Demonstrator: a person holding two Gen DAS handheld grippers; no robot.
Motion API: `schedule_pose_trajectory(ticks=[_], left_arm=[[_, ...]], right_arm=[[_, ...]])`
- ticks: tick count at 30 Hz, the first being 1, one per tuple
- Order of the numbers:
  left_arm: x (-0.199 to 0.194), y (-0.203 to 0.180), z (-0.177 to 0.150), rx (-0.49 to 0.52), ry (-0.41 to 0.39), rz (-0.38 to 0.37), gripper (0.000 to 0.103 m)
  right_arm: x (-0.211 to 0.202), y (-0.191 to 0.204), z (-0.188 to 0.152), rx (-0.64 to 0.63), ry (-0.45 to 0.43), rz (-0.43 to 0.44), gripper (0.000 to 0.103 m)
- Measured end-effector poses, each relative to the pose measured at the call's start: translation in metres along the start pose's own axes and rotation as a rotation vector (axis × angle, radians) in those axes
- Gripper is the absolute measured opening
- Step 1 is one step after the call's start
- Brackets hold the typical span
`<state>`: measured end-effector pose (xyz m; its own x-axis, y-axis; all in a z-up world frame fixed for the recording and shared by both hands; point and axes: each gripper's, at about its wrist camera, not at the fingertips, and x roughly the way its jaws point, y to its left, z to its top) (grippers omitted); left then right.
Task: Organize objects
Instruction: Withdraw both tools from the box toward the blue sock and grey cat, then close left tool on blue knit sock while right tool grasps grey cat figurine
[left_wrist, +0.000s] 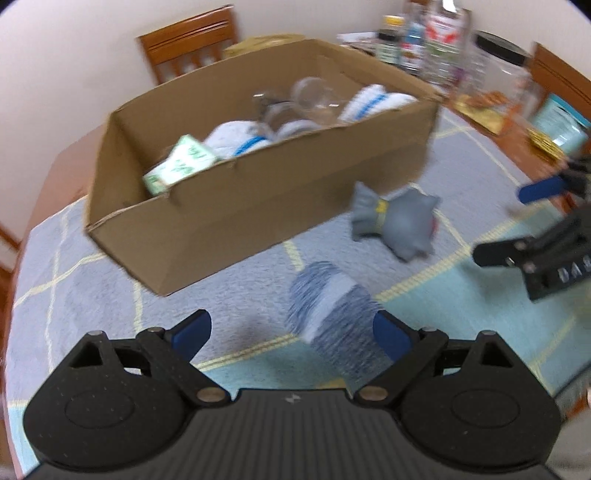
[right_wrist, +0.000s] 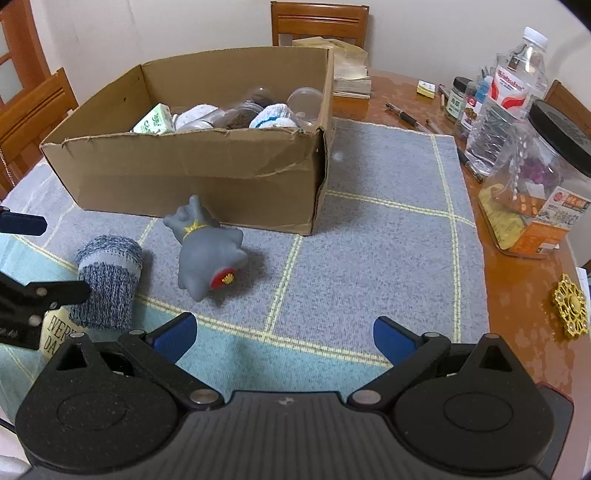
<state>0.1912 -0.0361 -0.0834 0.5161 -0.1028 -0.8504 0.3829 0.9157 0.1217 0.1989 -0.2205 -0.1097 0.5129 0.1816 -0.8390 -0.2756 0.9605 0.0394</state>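
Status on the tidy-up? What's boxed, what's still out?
Boxed: the cardboard box already holds white socks, a green carton and clear containers. In hand: nothing; left gripper and right gripper are both open. Left: blue rolled sock and grey toy, on the mat.

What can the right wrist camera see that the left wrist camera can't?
Only the right wrist view shows the gold spinner on the bare wood, the pens behind the mat, and the red spot on the grey toy.

Only the left wrist view shows the teal box at the far right edge.

Both show the cardboard box holding the green carton, white socks and clear cups, the rolled blue sock, the black-lidded jar, and both grippers open: left gripper, right gripper.
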Motion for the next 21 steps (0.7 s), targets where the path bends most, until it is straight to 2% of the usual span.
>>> schedule_pose_trajectory(ticks=[5,9,14,21], left_arm=[[0.008,-0.001,-0.008,0.115,0.012,-0.101,0.094],[0.017,0.0,-0.016,0.164,0.023,-0.177,0.094],[0.033,-0.001,-0.023,0.238,0.025,-0.199,0.096],[0.04,0.007,-0.02,0.28,-0.042,-0.253,0.099]], right_arm=[[-0.001,0.004,-0.008,0.053,0.018,-0.038,0.103],[-0.002,0.011,-0.016,0.108,0.04,-0.073,0.103],[-0.002,0.024,-0.028,0.151,0.071,-0.125,0.103],[-0.001,0.034,-0.04,0.221,0.091,-0.169,0.103]])
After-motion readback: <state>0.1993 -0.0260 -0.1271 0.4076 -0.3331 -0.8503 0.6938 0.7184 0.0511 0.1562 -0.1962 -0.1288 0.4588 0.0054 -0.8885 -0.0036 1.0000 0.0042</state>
